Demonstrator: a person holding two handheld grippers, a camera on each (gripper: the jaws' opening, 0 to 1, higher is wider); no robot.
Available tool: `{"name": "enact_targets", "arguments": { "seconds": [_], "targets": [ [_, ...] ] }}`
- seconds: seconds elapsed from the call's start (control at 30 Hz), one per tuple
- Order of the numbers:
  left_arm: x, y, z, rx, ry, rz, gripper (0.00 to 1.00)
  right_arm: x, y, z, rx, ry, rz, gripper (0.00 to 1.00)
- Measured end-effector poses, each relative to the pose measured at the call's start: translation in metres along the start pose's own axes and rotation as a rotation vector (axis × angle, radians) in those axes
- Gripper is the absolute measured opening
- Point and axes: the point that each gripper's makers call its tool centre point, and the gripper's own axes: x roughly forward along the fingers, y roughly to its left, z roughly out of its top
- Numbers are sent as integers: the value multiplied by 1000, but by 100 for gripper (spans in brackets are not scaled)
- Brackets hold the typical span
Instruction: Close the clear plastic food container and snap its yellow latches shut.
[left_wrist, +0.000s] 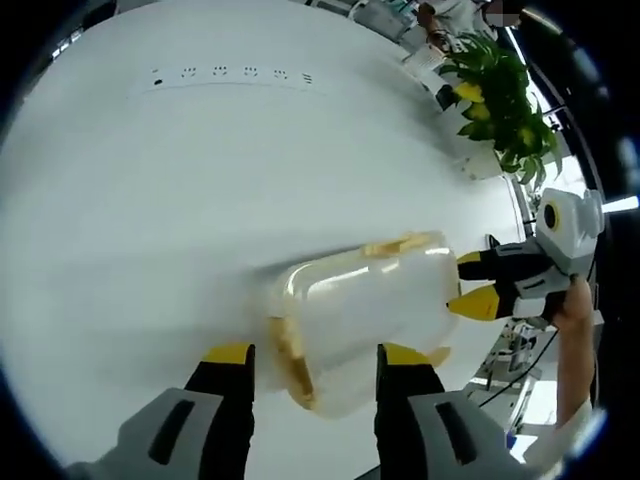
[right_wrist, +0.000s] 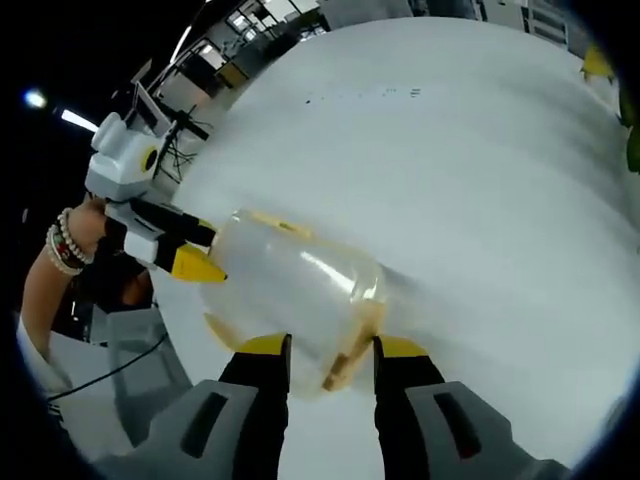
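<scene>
1. Container (left_wrist: 365, 320), clear plastic with yellow latches, lies on a broad white table (left_wrist: 200, 190).
2. A power strip (left_wrist: 232, 76) and potted plant (left_wrist: 500, 100) sit at the far edge.
3. Left gripper (left_wrist: 315, 355) and right gripper (right_wrist: 330, 350) each straddle one container end, jaws parted; whether they grip it I cannot tell.

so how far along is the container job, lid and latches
Lid looks down on the clear container. In hand: left tongs straddle one end with a yellow latch, right tongs straddle the other. Both stand open. Left to do: confirming the latches snapped, which blur hides.
</scene>
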Motion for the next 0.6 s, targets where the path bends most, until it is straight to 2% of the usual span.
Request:
{"name": "enact_targets", "arguments": {
  "seconds": [0.1,0.17,0.23,0.53,0.6],
  "targets": [
    [-1,-6,-1,3,18,3,34,1,0,3,-8,-1,-4,30],
    [-2,-3,-1,24,26,28,34,1,0,5,-20,-1,-9,30],
    [-2,-2,-2,11,30,34,34,0,0,5,-26,-1,-16,30],
    [-2,-1,-2,-12,40,26,32,-2,6,-2,-22,-8,-30,28],
    [-1,-2,-3,-48,44,14,32,-1,5,0,-7,-15,-27,27]
  ]
}}
